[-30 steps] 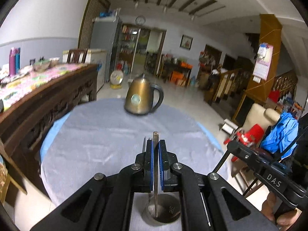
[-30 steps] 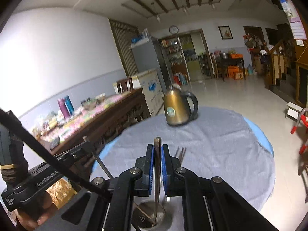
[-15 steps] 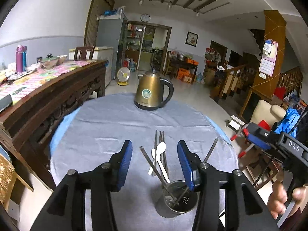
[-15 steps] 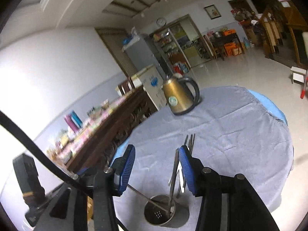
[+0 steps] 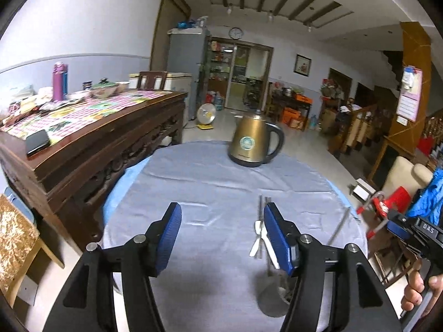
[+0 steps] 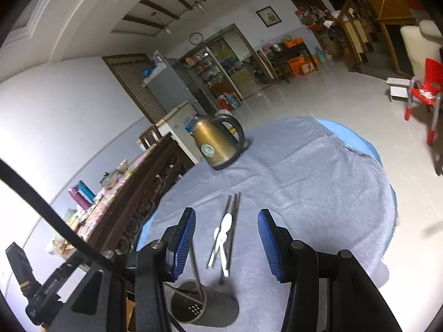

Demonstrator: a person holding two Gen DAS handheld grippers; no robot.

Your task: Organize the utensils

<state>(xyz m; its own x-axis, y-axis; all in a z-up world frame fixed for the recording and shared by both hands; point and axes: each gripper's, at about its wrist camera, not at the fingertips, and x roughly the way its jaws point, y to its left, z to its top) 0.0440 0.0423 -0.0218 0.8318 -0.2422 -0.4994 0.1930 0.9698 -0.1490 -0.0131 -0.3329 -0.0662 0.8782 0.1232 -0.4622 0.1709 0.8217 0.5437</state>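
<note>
My left gripper just opened, nothing between the pads. Right gripper open, empty too. Utensil holder upright on worktop; spoons and chopsticks lie just beyond it.

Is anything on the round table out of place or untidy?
Yes. White spoons and metal chopsticks lie loose on the grey cloth beside the metal holder. Nothing looks spilled or broken.
</note>
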